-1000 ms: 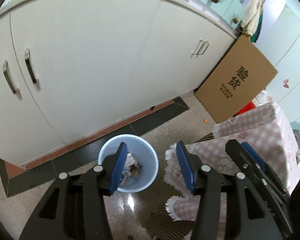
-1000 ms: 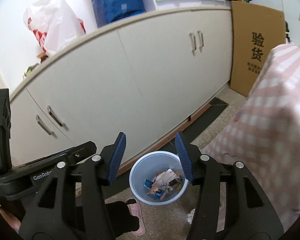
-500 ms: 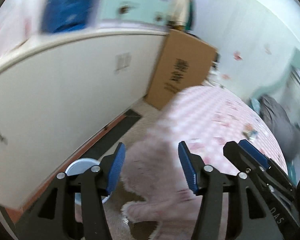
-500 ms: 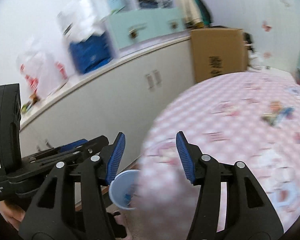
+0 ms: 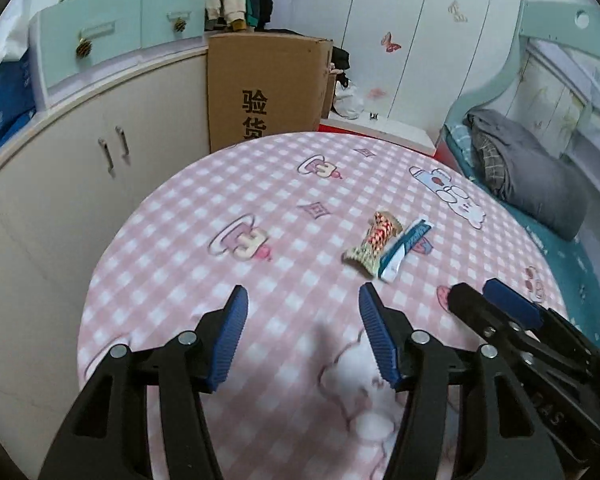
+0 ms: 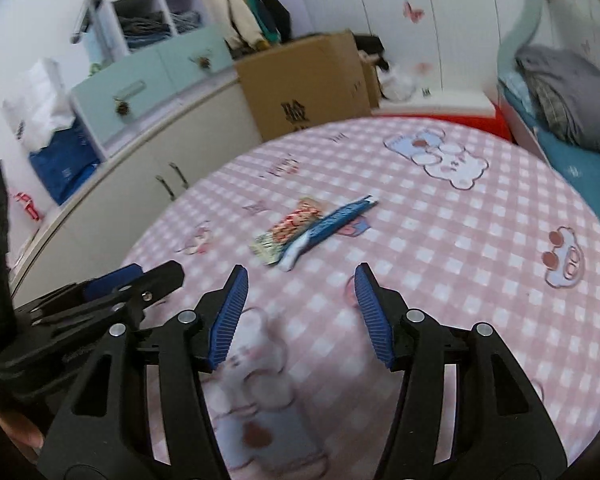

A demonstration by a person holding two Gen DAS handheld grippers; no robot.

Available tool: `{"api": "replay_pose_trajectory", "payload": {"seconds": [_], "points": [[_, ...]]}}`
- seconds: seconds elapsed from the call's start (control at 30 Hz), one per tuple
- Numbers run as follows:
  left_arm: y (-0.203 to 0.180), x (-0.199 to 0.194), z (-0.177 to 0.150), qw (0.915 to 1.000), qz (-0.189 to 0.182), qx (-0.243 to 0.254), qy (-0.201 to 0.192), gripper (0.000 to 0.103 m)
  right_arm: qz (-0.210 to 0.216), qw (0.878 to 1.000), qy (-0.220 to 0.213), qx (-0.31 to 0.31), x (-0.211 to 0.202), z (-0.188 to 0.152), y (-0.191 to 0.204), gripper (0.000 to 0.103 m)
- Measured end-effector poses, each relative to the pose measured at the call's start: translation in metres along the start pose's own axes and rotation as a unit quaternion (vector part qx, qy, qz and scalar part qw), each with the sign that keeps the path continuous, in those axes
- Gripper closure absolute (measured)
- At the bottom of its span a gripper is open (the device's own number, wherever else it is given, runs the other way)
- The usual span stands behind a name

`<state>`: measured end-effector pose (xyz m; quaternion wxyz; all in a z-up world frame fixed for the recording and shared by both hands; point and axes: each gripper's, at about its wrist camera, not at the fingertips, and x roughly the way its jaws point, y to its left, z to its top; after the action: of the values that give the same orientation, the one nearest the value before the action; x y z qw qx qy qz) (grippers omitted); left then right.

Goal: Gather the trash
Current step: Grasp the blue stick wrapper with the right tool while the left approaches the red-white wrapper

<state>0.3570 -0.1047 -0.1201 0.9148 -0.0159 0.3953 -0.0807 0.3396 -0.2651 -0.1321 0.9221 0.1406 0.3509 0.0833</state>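
Observation:
Two snack wrappers lie side by side on the pink checked tablecloth (image 5: 188, 264): a red-and-cream patterned wrapper (image 5: 374, 242) and a blue-and-white wrapper (image 5: 406, 249). They show in the right wrist view as the patterned wrapper (image 6: 288, 228) and the blue wrapper (image 6: 332, 224). My left gripper (image 5: 300, 300) is open and empty, hovering short of them and to their left. My right gripper (image 6: 298, 276) is open and empty, just short of the wrappers. The trash bin is out of view.
A cardboard box (image 5: 266, 84) stands behind the round table against white cabinets (image 5: 80, 184). A bed with a grey blanket (image 5: 528, 176) lies to the right. The left gripper's body (image 6: 92, 300) shows at the left of the right wrist view.
Both grippers swung up and right, from over the blue bin on the floor to above the table. The wrappers came into view; the bin left view. Both stayed open.

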Motion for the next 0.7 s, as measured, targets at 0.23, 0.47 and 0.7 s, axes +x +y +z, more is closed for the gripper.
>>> {"api": "replay_pose_trajectory", "payload": {"seconds": [0.23,0.47,0.7], "points": [[-0.002,0.031,0.014,0.9986,0.052,-0.006,0.0,0.04,-0.01,0.998,0.05,0.023,0.052,0.022,-0.016,0.047],[0.005,0.051,0.019,0.9981,0.058,-0.019,0.01,0.04,-0.048,0.996,0.071,-0.025,0.075,0.034,-0.007,0.048],[-0.008,0.058,0.021,0.9995,0.029,0.0,0.015,0.04,-0.056,0.992,0.079,-0.075,0.067,0.03,-0.015,0.085]]}}
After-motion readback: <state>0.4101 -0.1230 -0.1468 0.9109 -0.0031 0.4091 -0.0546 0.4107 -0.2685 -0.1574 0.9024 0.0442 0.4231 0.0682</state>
